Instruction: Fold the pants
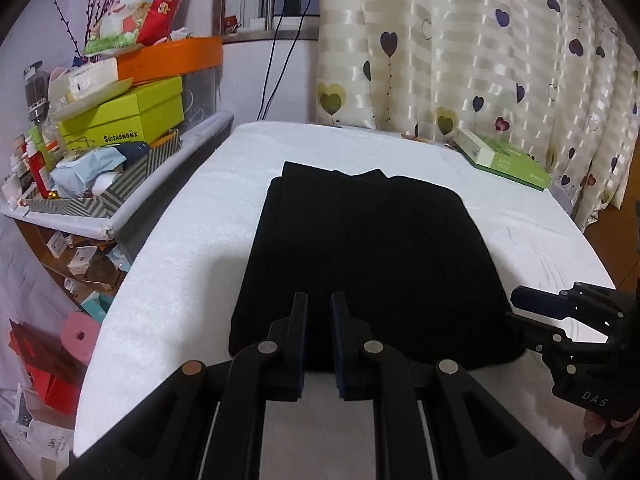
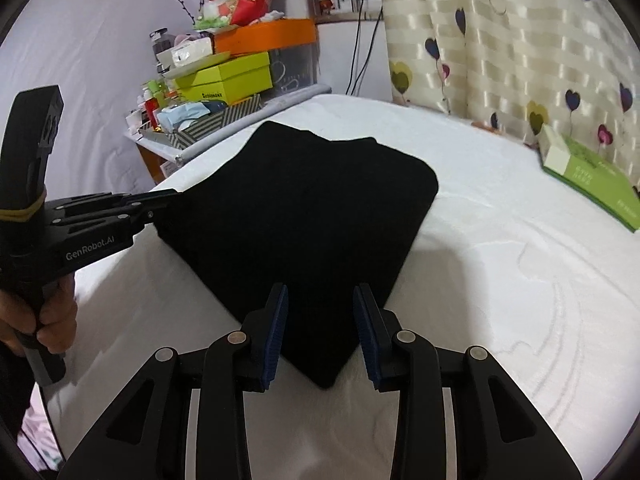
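The black pants [image 1: 360,248] lie folded into a thick rectangle on the white towel-covered table [image 1: 180,260]. My left gripper [image 1: 319,304] hovers over the near edge of the pants, its jaws a narrow gap apart with no fabric pinched. The right wrist view has this left gripper [image 2: 176,193] at the left corner of the pants [image 2: 300,208], held by a hand [image 2: 56,320]. My right gripper [image 2: 320,292] stands wide open, straddling the near corner of the pants without holding them. It also shows at the right edge as the right gripper [image 1: 516,308], beside the pants.
A green and white box [image 1: 504,156] lies at the far right of the table, near the heart-patterned curtain [image 1: 480,60]. A cluttered shelf [image 1: 100,140] with stacked boxes runs along the left side. White towel [image 2: 500,280] lies bare to the right of the pants.
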Demonstrator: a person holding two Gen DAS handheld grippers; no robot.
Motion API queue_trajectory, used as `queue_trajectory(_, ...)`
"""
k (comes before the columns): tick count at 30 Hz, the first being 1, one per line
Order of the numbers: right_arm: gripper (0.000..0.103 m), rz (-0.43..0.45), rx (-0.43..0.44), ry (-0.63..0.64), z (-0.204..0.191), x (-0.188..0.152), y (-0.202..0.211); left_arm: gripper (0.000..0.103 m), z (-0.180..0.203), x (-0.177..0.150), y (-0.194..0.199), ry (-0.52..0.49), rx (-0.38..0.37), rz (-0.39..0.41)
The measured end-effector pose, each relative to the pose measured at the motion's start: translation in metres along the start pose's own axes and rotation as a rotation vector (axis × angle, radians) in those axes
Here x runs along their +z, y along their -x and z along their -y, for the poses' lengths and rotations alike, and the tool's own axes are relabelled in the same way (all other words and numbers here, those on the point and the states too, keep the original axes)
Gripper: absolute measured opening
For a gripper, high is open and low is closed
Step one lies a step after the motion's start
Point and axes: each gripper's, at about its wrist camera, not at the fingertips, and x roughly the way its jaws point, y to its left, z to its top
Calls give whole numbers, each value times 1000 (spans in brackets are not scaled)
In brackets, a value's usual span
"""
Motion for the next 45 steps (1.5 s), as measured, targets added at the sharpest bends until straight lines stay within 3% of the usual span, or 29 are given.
queue_trajectory(4,36,6,-6,-2,-3,-11,14,15,12,-16,13,1,5,-13)
queue_trajectory(7,44,-3,-5,-14,-6,-21,22,20,20,-29,20,0,10,-23)
queue_trajectory(10,44,-18,-13,-17,-9,-32,27,28,26,-42,26,5,22,-34)
queue_trajectory(18,44,-64,-21,11,-21,-47,19,31,33,-59,22,7,67,-74)
queue_trajectory(23,44,-101,-29,16,-21,-48,8,31,31,-60,13,14,101,-94)
queue_trajectory(45,45,-109,-54,31,-23,-45,2,34,32,-59,4,-7,118,-115)
